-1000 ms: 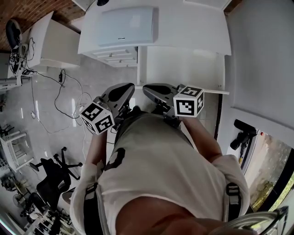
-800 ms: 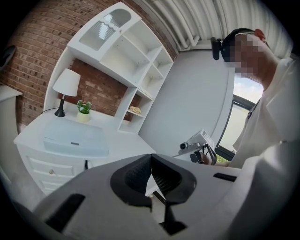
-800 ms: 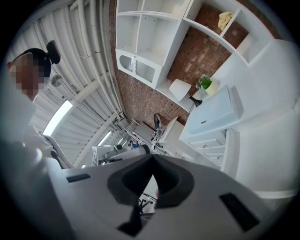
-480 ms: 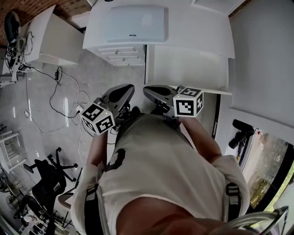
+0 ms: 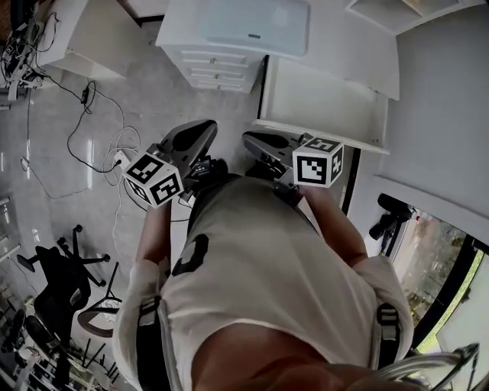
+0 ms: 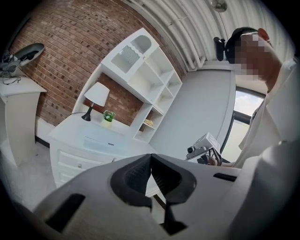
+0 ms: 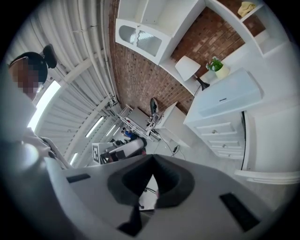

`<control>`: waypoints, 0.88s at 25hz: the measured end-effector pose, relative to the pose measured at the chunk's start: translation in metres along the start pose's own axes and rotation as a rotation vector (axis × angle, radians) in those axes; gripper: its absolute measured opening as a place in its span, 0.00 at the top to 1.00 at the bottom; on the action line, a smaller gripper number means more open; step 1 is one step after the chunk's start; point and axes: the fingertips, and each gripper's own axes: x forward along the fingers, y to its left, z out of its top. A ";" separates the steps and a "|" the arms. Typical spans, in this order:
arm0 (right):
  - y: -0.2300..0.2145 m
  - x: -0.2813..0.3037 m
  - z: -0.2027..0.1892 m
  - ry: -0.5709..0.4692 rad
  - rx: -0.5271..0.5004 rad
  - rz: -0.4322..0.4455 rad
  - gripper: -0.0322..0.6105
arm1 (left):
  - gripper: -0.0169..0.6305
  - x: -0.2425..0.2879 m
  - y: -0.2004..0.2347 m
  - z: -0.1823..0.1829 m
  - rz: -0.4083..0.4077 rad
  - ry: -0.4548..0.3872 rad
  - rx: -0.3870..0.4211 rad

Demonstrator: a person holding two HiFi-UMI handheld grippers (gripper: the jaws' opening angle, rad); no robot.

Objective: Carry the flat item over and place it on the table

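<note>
Two grippers, both empty.

Left: left gripper has its jaws pressed together pad to pad, with nothing between them. Only floor and white furniture show through the gap below. The left marker cube carries a black-and-white square pattern and no lettering.

Centre: the flat item is a pale rectangular slab lying flat on top of the white drawer unit. It is ahead of both grippers, well apart from them, and not yet picked up. The left gripper view shows a lamp and a small potted plant behind it.

Handling (judgement): it looks thin, stiff, light and smooth, so probably slippery.
- Lying flush, it offers no edge to pinch.
- Best to slide it until it overhangs the front.
- Then clamp the two short ends, one gripper each, with the pads well onto the surface.

Writing: a small dark label sits on the item's near edge, too small to read.

Right: right gripper likewise has its jaws closed on themselves and holds nothing. The right marker cube is pattern only. Which table is the destination I cannot tell.
</note>
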 end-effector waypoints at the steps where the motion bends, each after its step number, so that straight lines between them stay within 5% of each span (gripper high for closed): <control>1: 0.003 0.006 -0.005 0.009 -0.001 -0.004 0.94 | 0.94 -0.009 0.006 -0.001 0.004 -0.005 -0.003; 11: 0.040 0.054 -0.041 0.047 0.001 -0.034 0.94 | 0.94 -0.081 0.028 -0.018 0.016 -0.011 -0.018; 22: 0.045 0.049 -0.070 -0.015 0.037 -0.142 0.94 | 0.94 -0.094 0.012 -0.050 -0.150 0.097 0.026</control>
